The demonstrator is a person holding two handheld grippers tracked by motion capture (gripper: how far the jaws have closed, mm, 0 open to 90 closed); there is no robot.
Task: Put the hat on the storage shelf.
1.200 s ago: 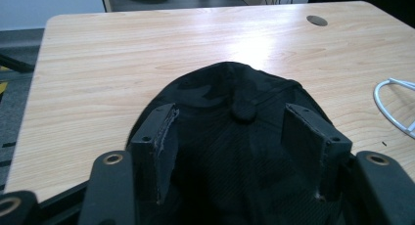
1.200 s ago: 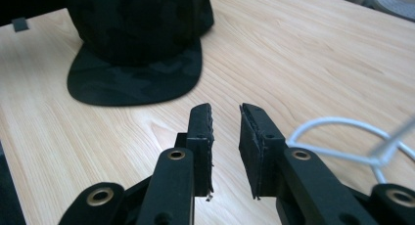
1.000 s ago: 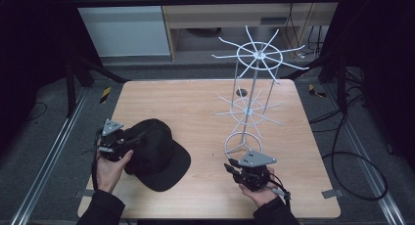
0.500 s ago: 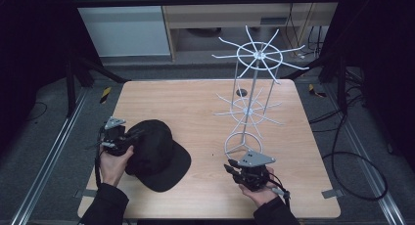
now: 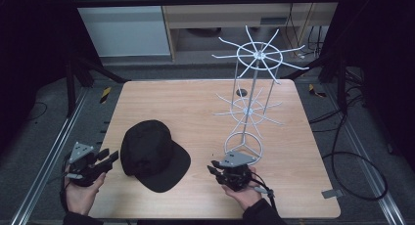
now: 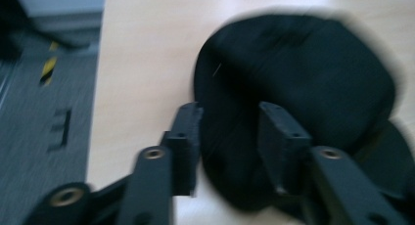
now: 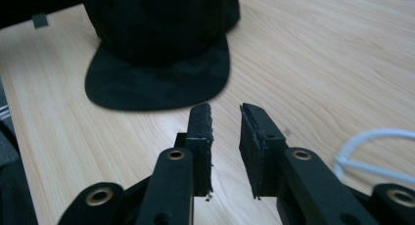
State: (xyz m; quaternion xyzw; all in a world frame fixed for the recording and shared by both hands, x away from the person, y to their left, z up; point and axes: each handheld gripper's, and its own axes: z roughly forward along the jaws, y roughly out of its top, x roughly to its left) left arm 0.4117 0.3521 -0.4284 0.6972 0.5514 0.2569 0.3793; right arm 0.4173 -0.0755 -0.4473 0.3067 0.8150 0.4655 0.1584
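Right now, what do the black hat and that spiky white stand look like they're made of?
The black hat looks like soft cloth, matte, with no shine and a stiffer flat brim; which fabric can't be told. The white stand looks like thin metal wire with a smooth white coating, judging by its slim, straight spokes and rings, though plastic can't be ruled out. Both sit on a pale wood-grain table.

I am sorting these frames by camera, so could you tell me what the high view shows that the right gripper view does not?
The high view takes in the whole white wire rack standing on the table, plus both hands, the left gripper open beside the cap. The right gripper view shows the right gripper close up, open with nothing between its pads. Both share the black cap lying on the wood.
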